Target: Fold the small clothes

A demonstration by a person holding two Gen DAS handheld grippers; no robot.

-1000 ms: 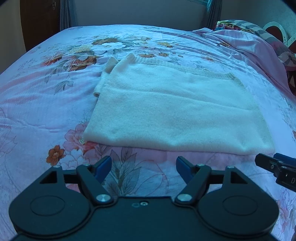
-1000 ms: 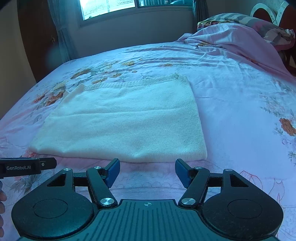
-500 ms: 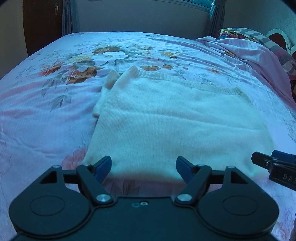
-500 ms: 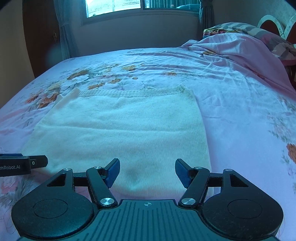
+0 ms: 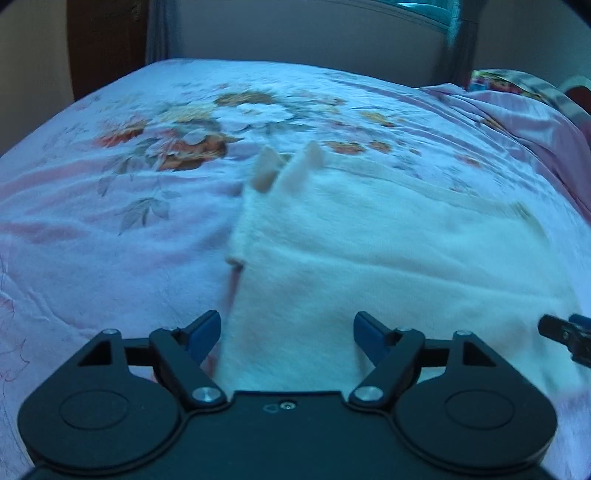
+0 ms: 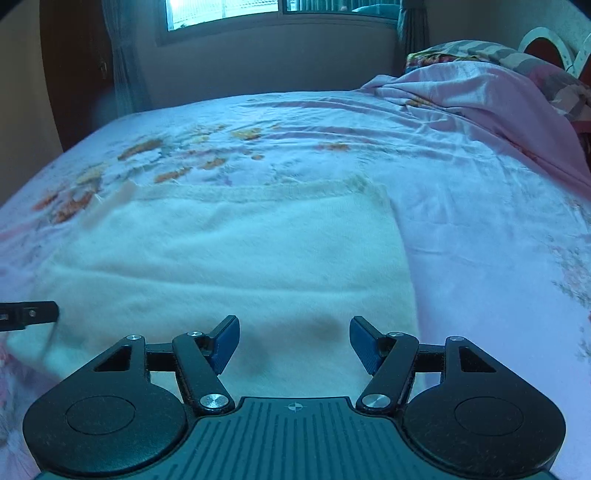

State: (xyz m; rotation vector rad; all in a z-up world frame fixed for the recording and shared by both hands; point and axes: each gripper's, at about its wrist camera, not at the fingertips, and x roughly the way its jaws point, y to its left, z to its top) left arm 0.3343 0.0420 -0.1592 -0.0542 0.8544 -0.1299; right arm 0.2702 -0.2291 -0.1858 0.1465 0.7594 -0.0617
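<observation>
A cream knit garment [image 5: 388, 251] lies folded flat on the floral pink bedsheet [image 5: 110, 221], with two small sleeve ends sticking up at its far left corner. My left gripper [image 5: 287, 326] hangs open over the garment's near left part, its left finger just past the left edge. Over the garment [image 6: 240, 258] near its right edge, my right gripper [image 6: 293, 328] stands open, nothing pinched between the blue pads. Each gripper's tip shows at the side of the other's view: the right gripper [image 5: 565, 332], the left gripper [image 6: 29, 315].
A crumpled pink quilt [image 6: 480, 92] and striped pillows are piled at the right end of the bed, by a white headboard [image 6: 546, 40]. A window [image 6: 221, 11] and curtains are on the far wall. A dark door [image 5: 103, 44] stands at the back left.
Both grippers have moved forward from in front of the garment's near edge to above it. The near edge has passed under them. Both grippers stay open.
</observation>
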